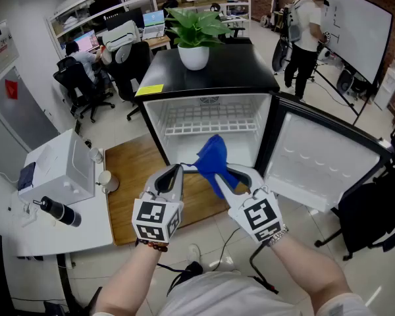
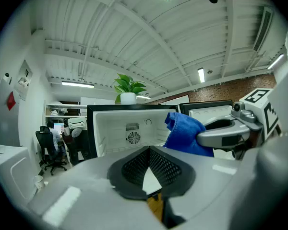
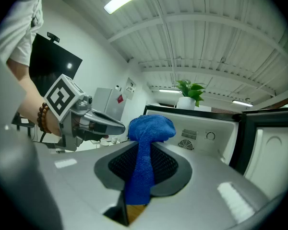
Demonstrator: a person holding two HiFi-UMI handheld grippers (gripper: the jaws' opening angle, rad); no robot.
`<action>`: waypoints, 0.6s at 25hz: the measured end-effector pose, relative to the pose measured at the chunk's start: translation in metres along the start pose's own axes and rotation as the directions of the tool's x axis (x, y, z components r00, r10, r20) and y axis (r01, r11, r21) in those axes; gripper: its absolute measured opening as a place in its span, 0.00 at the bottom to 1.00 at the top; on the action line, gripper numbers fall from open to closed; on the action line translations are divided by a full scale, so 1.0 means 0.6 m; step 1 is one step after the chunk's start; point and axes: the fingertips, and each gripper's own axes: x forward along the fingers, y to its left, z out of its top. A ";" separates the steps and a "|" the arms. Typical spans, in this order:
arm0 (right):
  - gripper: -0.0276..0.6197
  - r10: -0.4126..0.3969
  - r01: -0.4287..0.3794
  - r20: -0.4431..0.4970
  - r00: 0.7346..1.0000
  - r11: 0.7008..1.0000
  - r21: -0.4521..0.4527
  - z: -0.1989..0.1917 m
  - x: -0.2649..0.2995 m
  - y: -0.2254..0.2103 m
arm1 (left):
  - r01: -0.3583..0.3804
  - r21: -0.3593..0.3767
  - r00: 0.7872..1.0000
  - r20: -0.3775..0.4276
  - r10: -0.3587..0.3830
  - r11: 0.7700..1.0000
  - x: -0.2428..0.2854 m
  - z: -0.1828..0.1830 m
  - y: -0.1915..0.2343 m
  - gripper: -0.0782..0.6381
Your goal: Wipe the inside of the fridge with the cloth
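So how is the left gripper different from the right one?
The left hand-held gripper has its jaws shut tight together; the right hand-held gripper has its jaws kept a little apart by what they pinch. The left hand-held gripper is empty; the right hand-held gripper holds the blue cloth, which bunches up above its jaws. Both are grey and point at the open fridge.

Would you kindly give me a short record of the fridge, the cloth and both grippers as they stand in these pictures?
fridge: door swung open, wire shelf inside
cloth: blue, held up before the opening
right gripper: shut on the cloth
left gripper: shut, holding nothing
on top: potted plant
wiping: not yet begun
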 end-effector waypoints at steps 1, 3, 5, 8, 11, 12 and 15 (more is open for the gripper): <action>0.16 0.002 -0.002 0.001 1.000 1.000 -0.011 0.002 0.011 0.000 | -0.007 -0.002 1.000 0.002 0.007 1.000 0.002 0.001 0.013 0.12; 0.16 0.005 -0.004 0.006 1.000 1.000 -0.023 0.007 0.034 0.002 | -0.020 -0.007 1.000 0.005 0.020 1.000 0.007 0.001 0.038 0.12; 0.16 0.006 -0.006 0.014 1.000 1.000 -0.015 0.012 0.058 0.005 | -0.026 -0.009 1.000 0.005 0.026 1.000 0.013 0.002 0.063 0.14; 0.16 0.006 -0.005 0.020 1.000 1.000 -0.011 0.015 0.098 0.005 | -0.029 -0.006 1.000 0.005 0.029 1.000 0.026 0.002 0.097 0.17; 0.16 0.009 -0.009 0.029 1.000 1.000 -0.002 0.017 0.142 0.004 | -0.041 -0.015 0.999 0.000 0.041 0.999 0.041 0.000 0.135 0.21; 0.16 0.011 -0.011 0.032 0.999 1.000 0.000 0.018 0.156 0.005 | -0.043 -0.019 0.999 -0.001 0.043 0.999 0.046 -0.001 0.146 0.23; 0.16 0.022 -0.022 0.046 0.999 1.000 0.008 0.018 0.199 0.006 | -0.039 -0.025 0.999 -0.005 0.039 0.999 0.062 -0.007 0.174 0.28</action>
